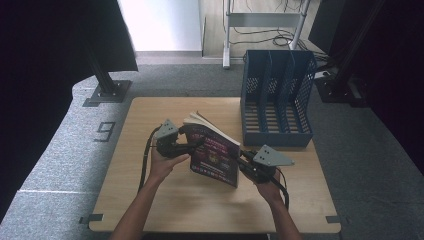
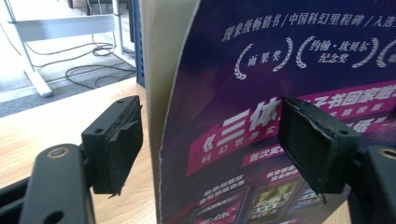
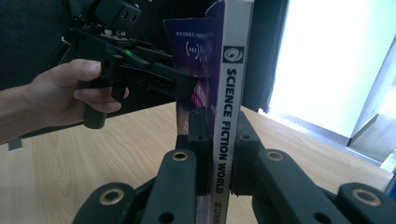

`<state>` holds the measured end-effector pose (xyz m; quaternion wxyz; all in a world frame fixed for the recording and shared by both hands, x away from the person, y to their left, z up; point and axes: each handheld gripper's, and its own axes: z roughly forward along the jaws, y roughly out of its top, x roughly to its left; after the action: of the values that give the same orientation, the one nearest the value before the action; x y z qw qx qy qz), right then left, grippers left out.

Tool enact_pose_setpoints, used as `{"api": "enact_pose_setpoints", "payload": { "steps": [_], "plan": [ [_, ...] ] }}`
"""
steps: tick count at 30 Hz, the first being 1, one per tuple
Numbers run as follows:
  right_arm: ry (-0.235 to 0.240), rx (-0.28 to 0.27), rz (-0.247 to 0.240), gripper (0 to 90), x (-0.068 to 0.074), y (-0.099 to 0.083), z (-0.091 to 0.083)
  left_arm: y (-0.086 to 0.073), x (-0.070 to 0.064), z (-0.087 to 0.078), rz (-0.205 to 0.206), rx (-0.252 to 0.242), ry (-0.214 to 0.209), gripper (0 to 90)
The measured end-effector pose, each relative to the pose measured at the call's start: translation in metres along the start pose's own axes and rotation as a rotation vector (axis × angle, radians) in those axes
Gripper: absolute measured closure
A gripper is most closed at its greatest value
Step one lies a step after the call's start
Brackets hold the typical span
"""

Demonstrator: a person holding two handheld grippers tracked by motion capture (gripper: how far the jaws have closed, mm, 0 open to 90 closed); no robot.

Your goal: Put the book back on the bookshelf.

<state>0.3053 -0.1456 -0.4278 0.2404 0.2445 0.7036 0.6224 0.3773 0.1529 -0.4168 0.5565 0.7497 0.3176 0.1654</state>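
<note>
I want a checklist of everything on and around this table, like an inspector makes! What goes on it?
Surface: wooden table, bare around the book.
Job's things: purple magazine with spine reading SCIENCE FICTION WORLD, held upright above the table; blue three-slot file rack stands at the far right corner, slots look empty.
Clutter: nothing seen.
Grippers: right tool clamps the spine; left tool is open, its jaws either side of the cover's edge.
Cables: one trails from each tool; more lie on the floor beyond the table.
Surroundings: grey carpet marked 9, black stands, a white metal frame.
</note>
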Motion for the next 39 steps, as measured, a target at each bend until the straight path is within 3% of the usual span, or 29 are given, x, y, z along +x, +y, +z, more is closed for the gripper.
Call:
{"api": "enact_pose_setpoints", "payload": {
  "steps": [4,7,11,18,23,28,30,36,39],
  "plan": [
    [0.000,-0.001,-0.001,81.1,0.0001,-0.0001,0.0003,-0.0001,0.0029,0.0004,-0.011,0.002,-0.006,19.4],
    [0.003,-0.003,-0.001,81.1,0.0001,-0.0002,0.0008,0.0008,-0.0002,0.0016,0.005,-0.005,-0.037,19.3],
    [0.003,-0.004,-0.001,81.0,0.0004,-0.0003,0.0010,0.0027,-0.0040,0.0026,0.020,0.000,-0.046,18.6],
    [-0.001,-0.009,-0.003,80.2,-0.0012,-0.0016,-0.0004,0.0036,-0.0050,0.0002,0.004,-0.003,-0.067,18.4],
    [0.004,-0.007,-0.012,80.7,-0.0002,-0.0014,-0.0012,0.0027,-0.0044,-0.0012,0.010,-0.006,-0.066,18.4],
    [0.013,-0.006,-0.023,80.9,0.0021,-0.0010,-0.0024,0.0039,0.0007,-0.0037,0.014,-0.029,-0.035,15.8],
    [0.011,-0.004,-0.028,80.8,0.0029,-0.0009,-0.0027,0.0049,0.0010,-0.0036,0.035,-0.034,-0.032,15.6],
    [0.019,-0.004,-0.033,80.7,0.0031,-0.0007,-0.0019,0.0068,-0.0044,-0.0016,0.050,-0.050,-0.046,16.3],
    [0.021,-0.006,-0.038,80.2,0.0029,-0.0010,-0.0027,0.0070,-0.0039,-0.0009,0.037,-0.058,-0.056,16.5]
  ]
}}
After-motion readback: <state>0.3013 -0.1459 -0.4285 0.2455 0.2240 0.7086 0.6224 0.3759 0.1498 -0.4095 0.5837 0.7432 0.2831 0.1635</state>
